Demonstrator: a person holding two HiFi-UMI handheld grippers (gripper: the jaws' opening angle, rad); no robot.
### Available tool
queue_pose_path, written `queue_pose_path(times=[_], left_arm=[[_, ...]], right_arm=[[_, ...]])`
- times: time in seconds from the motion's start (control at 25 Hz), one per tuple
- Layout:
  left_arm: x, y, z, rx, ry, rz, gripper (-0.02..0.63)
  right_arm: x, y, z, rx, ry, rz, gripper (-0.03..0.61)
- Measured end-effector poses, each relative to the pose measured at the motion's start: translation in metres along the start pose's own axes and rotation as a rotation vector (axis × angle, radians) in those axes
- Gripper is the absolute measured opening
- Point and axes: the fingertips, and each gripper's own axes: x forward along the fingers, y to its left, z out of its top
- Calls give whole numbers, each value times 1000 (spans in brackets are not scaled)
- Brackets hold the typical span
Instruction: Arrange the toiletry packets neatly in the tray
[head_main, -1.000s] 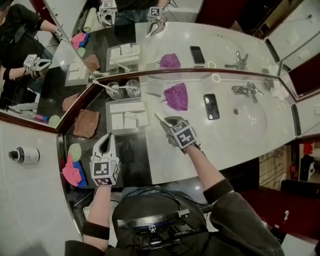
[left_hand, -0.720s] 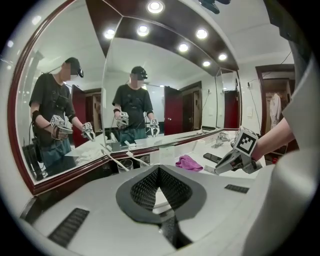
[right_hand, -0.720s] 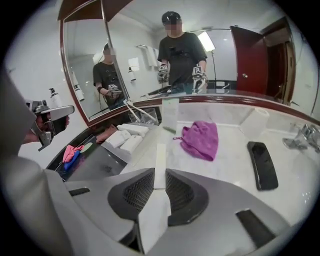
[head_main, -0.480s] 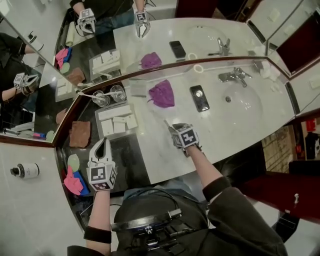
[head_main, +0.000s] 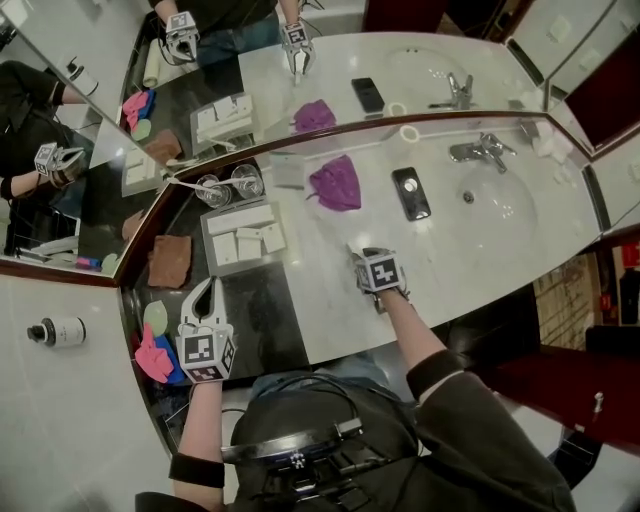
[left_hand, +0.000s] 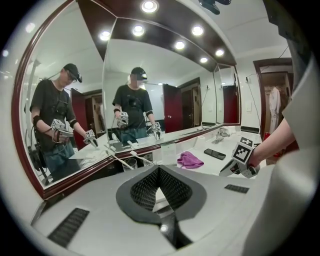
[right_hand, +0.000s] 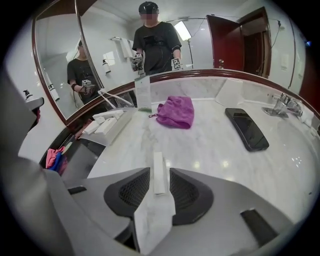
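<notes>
A grey tray (head_main: 208, 240) with several white toiletry packets (head_main: 245, 240) sits on the marble counter near the mirror, and shows in the right gripper view as the tray (right_hand: 116, 126) at left. My right gripper (head_main: 357, 255) points down at the counter to the right of the tray. A thin white packet (right_hand: 159, 167) stands on edge between its jaws. The right gripper (right_hand: 160, 181) has just been opening, and a small gap shows on each side of the packet. My left gripper (head_main: 210, 290) hovers over the dark counter section below the tray. That left gripper (left_hand: 158, 175) is shut on nothing.
A purple cloth (head_main: 337, 185), a black phone (head_main: 411, 192), the basin (head_main: 500, 215) and faucet (head_main: 482, 152) lie to the right. Two glasses (head_main: 228, 185) stand behind the tray. A brown cloth (head_main: 168, 260) and pink and blue cloths (head_main: 155, 355) lie at left. Mirrors line the back.
My right gripper has moved right, away from the tray, and down to the counter with the white packet, rolling as it went. The left gripper has stayed put.
</notes>
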Motion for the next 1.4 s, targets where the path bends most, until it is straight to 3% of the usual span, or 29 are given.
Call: queue_pose_path(times=[0.08, 0.72, 1.2, 1.4], left_arm=[[-2, 1, -1, 0, 4, 4, 5], [-2, -3, 2, -16, -19, -1, 5], [-8, 5, 5, -51, -55, -2, 5], [-15, 12, 4, -68, -64, 3, 5]], right_arm=[[0, -4, -2, 5, 3, -11, 170], [-24, 9, 34, -57, -109, 16, 167], [-122, 86, 117, -259, -391, 96, 35], [-154, 122, 127, -336, -470, 131, 17]])
